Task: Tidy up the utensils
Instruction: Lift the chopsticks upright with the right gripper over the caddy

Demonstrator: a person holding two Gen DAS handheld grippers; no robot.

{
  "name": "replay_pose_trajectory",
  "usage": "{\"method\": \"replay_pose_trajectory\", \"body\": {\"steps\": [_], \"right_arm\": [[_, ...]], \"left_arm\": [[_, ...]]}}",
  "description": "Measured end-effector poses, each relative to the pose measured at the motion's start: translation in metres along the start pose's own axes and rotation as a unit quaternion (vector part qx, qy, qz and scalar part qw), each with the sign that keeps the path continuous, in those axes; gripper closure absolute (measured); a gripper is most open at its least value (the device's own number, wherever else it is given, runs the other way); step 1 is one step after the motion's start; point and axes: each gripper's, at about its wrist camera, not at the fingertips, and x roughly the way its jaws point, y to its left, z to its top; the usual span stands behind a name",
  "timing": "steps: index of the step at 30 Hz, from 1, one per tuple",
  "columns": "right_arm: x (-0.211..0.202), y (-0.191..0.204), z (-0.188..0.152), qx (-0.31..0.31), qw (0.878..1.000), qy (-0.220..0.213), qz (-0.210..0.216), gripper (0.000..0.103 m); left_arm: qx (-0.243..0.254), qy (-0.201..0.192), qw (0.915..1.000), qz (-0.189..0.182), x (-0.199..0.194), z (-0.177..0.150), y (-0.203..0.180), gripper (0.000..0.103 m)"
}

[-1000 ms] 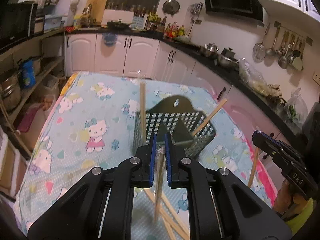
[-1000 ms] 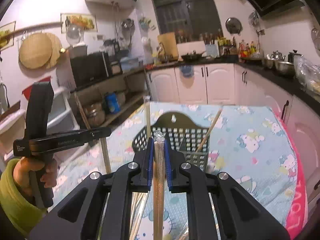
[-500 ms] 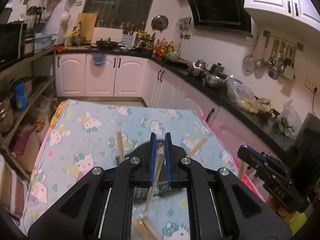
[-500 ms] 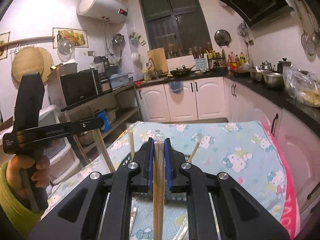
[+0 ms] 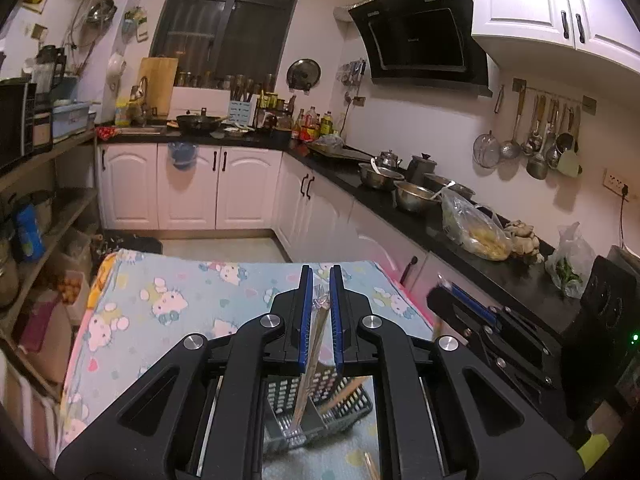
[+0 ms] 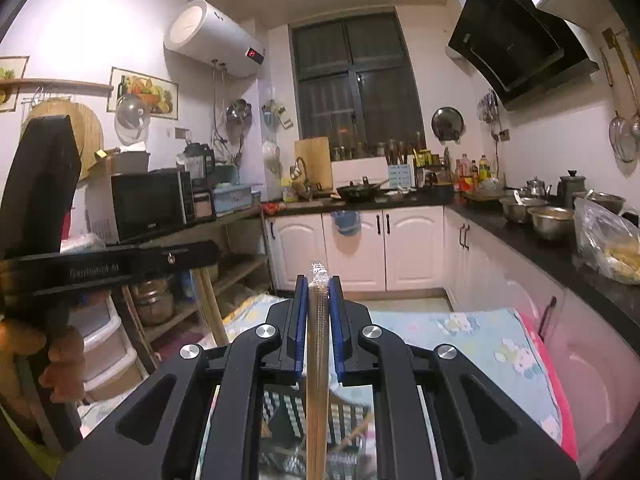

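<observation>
Left wrist view showed the left tongs (image 5: 319, 320) pinching wrapped chopsticks (image 5: 310, 360) above the basket (image 5: 320, 408) at lower centre. The right tongs (image 6: 318, 328) pinched another wrapped pair (image 6: 317, 380). Slick wrapping could slip, missing the basket's slot.

The surface wears a pale blue cloth (image 5: 208, 292) printed with white cartoon cats and small coloured hearts, edged pink. The dark grey plastic lattice basket (image 5: 340, 404) shows pale square holes. Tan wooden chopsticks in clear wrap (image 6: 318, 344) sit between blue pads (image 6: 338, 340) on a black gripper (image 6: 318, 308).
</observation>
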Motion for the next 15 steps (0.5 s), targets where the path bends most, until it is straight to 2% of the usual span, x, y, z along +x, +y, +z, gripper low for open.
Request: {"method": "replay_pose_trajectory", "body": {"steps": [15], "right_arm": [[0.052,-0.002,0.007,-0.005,0.999,-0.049,-0.016,0.092]], "left_arm": [[-0.029,0.008,0.9995,-0.007,0.035,-0.017,0.022,0.099]]}}
